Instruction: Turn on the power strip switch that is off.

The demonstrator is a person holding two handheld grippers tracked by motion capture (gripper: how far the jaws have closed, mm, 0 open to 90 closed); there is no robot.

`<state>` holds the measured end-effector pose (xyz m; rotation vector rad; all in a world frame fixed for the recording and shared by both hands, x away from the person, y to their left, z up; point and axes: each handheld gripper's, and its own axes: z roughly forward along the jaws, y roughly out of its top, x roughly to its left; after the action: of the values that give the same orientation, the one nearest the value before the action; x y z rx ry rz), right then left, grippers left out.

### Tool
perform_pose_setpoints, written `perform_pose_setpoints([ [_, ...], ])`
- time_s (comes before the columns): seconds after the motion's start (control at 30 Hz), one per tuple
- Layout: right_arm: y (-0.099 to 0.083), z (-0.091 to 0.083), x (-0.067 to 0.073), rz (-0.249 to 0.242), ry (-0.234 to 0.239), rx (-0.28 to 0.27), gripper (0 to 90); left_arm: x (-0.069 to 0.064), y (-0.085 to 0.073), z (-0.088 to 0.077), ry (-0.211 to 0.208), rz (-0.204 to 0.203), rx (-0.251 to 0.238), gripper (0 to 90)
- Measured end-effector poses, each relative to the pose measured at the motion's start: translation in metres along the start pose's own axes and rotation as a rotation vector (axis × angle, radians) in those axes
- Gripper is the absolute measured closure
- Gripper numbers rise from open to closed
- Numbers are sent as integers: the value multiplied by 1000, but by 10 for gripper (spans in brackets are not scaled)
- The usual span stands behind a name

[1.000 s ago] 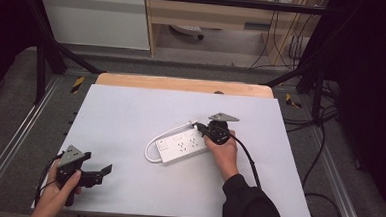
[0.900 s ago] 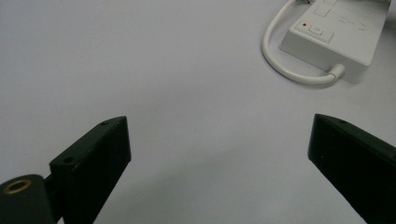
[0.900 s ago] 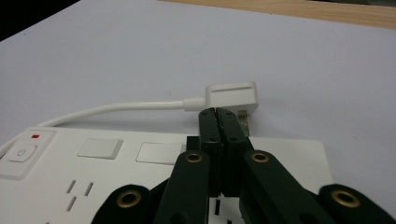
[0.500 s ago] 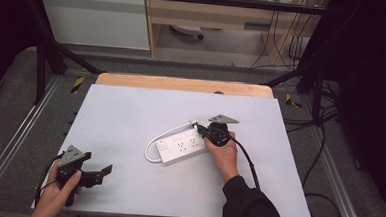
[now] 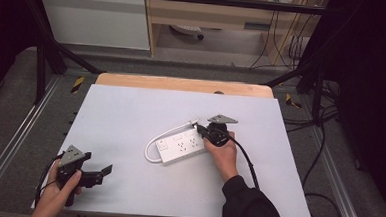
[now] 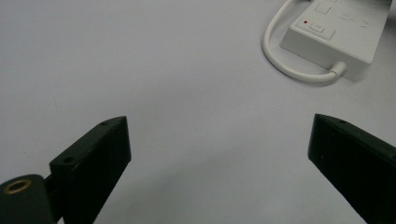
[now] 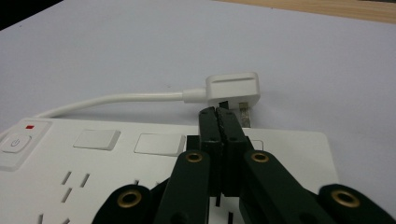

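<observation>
The bench [image 5: 130,115] carries a single white power strip [image 5: 181,145] near its middle, lying at a slant, with one white cord [image 5: 151,149] looping out of its near-left end and running along its far side to one white plug [image 5: 194,122] that lies on the bench just beyond the strip's far-right end.

The right gripper [image 5: 214,134] rests over that far-right end of the strip, a hand [image 5: 223,155] behind it. In the right gripper view the plug [image 7: 233,88] lies flat with its metal pins pointing toward the strip, just past the tips of the right gripper [image 7: 219,116]; the jaws are pressed together with nothing between them, and their tips sit above the strip's top face [image 7: 116,158], close to the plug's underside; whether they touch it cannot be told. One round power button with a red lamp beside it and two blank rectangular covers show along the strip's edge.

The left gripper [image 5: 97,173] is held at the bench's near-left corner, well apart from the strip. In the left gripper view its jaws stand wide apart over bare bench, and the strip's switch end [image 6: 331,37] with the cord loop [image 6: 280,60] lies far ahead, toward the right.
</observation>
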<state>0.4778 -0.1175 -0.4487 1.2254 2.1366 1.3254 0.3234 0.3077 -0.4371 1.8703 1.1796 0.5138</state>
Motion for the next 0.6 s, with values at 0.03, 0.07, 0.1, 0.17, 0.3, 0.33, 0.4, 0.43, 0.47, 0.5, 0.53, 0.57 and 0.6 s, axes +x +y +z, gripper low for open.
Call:
perform_pose_setpoints([
  [0.03,0,0,0,0,-1,0,900,0,0,0,1,0,1,57],
  [0.07,0,0,0,1,-1,1,900,0,0,0,1,0,1,57],
  [0.1,0,0,0,0,-2,2,900,0,0,0,1,0,2,57],
  [0.17,0,0,1,-1,-2,4,900,0,0,0,0,0,1,57],
  [0.3,-1,2,2,-4,9,12,900,0,0,0,1,0,2,57],
  [0.33,-1,2,3,-9,10,11,900,0,0,0,2,0,4,57],
  [0.4,0,4,6,-21,9,19,900,0,0,0,2,1,3,57],
  [0.43,0,4,6,-16,9,19,900,0,0,0,2,0,3,57],
  [0.47,0,5,7,-11,12,18,900,0,0,0,3,0,4,57],
  [0.5,0,5,7,-14,10,16,900,0,0,0,3,-1,3,57],
  [0.53,1,5,7,-15,10,15,900,0,0,0,3,-1,3,57],
  [0.57,1,5,6,-15,10,16,900,0,0,0,2,-1,2,57],
  [0.6,1,5,6,-18,7,16,900,0,0,0,2,-1,3,57],
])
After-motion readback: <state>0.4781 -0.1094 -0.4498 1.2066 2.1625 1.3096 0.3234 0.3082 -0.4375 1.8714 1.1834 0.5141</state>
